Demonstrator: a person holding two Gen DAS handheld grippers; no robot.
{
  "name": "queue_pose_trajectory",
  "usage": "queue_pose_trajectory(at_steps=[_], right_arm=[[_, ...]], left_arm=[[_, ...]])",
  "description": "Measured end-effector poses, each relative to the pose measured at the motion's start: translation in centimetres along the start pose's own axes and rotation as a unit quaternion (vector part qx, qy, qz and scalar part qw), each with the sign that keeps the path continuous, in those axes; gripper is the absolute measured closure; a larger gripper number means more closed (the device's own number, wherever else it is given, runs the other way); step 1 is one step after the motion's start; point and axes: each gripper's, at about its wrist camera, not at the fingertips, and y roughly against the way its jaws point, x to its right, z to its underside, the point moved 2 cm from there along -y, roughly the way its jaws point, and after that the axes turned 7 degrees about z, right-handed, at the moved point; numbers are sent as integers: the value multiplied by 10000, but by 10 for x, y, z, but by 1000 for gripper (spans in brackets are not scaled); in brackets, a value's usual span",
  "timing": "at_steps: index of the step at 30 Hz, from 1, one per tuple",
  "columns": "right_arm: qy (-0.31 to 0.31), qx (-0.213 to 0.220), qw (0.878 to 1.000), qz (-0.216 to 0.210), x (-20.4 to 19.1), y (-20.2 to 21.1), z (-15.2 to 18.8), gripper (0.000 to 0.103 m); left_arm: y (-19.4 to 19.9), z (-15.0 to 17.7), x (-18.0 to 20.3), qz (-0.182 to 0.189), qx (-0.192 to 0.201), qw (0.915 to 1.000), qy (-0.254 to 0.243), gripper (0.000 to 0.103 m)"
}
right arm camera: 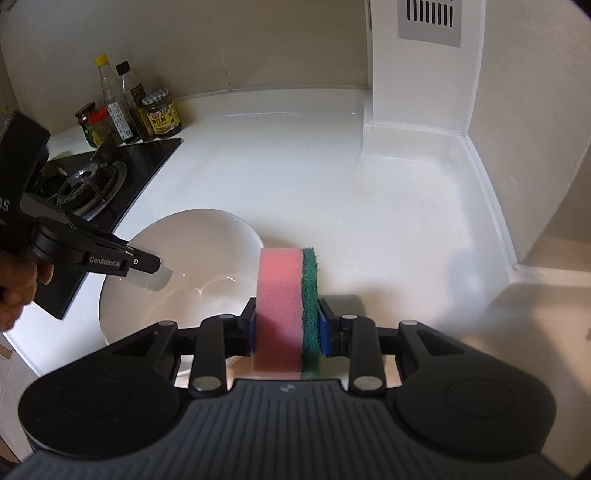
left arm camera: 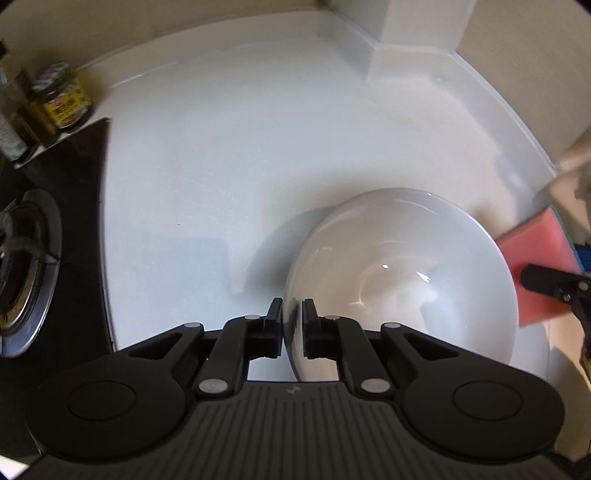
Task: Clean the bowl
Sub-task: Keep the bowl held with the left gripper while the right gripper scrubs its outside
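Kitchen counter [right arm camera: 295, 177] in white, seen from two handheld grippers. On it rests a white bowl [left arm camera: 402, 273], empty and glossy, near the counter's front edge. The left gripper [left arm camera: 292, 314] is clamped on the bowl's near rim, one finger inside and one outside. The right gripper [right arm camera: 287, 317] grips a sponge [right arm camera: 280, 306], pink foam with a green scouring layer on its right face, held upright on edge. In the right wrist view the sponge stands just beside the bowl's right rim; whether they touch cannot be told.

To the left of the bowl lies a black glass hob [right arm camera: 110, 173] with a gas burner [right arm camera: 88, 184], its corner close to the bowl. Behind the hob, against the beige wall, stands a cluster of sauce bottles and jars [right arm camera: 125, 110]. A person's hand [right arm camera: 14, 291] holds the left gripper's handle at the left edge of the right wrist view.

Beyond the bowl the counter is bare up to the back wall. At the far right a square white column [right arm camera: 417, 74] juts out from the corner, with a vent grille [right arm camera: 430, 18] high on it. A raised lip runs along the counter's right and back edges.
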Motion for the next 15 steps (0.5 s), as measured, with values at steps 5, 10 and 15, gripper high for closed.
queue_pose_trajectory(at_steps=[5,10,15], right_arm=[[-42,30,10000,-6,2,-2,0,76],[-57,59,10000,8,2,-7,-6,76],[-92,86,9999,17,2,-14,-14,76]], left_arm=[[-4,-19,10,7,-175,9957,-911,93],[-14,-30,23,-130,-404,9799,-1952,90],[-13,-28,18,-25,-298,9893,-1428,92]])
